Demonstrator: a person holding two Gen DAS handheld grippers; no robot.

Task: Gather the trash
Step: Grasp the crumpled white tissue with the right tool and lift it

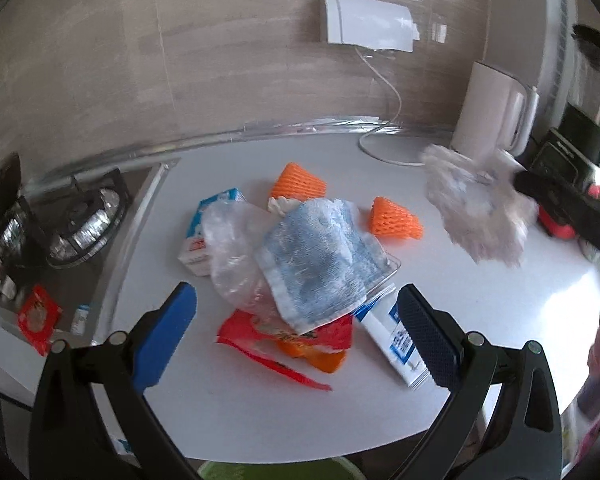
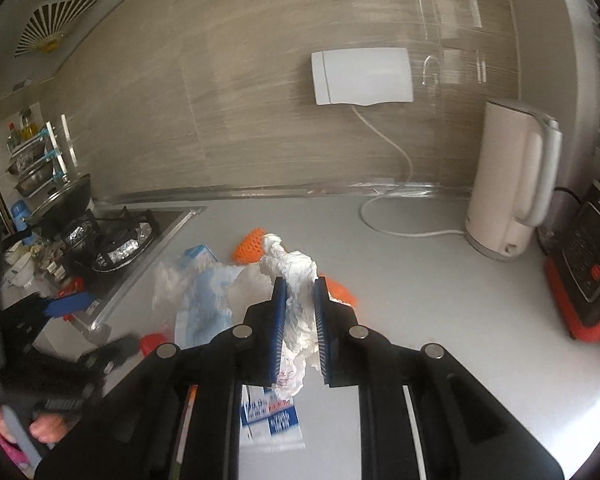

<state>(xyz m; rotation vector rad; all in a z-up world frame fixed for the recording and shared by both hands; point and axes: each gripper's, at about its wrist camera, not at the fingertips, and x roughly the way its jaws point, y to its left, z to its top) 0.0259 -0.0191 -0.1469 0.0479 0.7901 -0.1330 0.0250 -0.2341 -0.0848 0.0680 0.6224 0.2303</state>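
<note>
White counter (image 1: 480, 320) has bare room on your right side, and the stove (image 1: 88, 216) sits by its left edge. Trash pile (image 1: 308, 264) lies mid-counter (kettle (image 2: 508, 184) stands behind). Your left gripper (image 1: 296, 332) hangs spread wide over it. Your right gripper (image 2: 300, 328) pinches crumpled paper (image 2: 296, 276), lifted up.

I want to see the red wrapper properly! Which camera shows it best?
The left wrist view: the red wrapper lies in plain sight under the pile, between the open left gripper fingers. The right wrist view shows only a small red bit of it.
</note>
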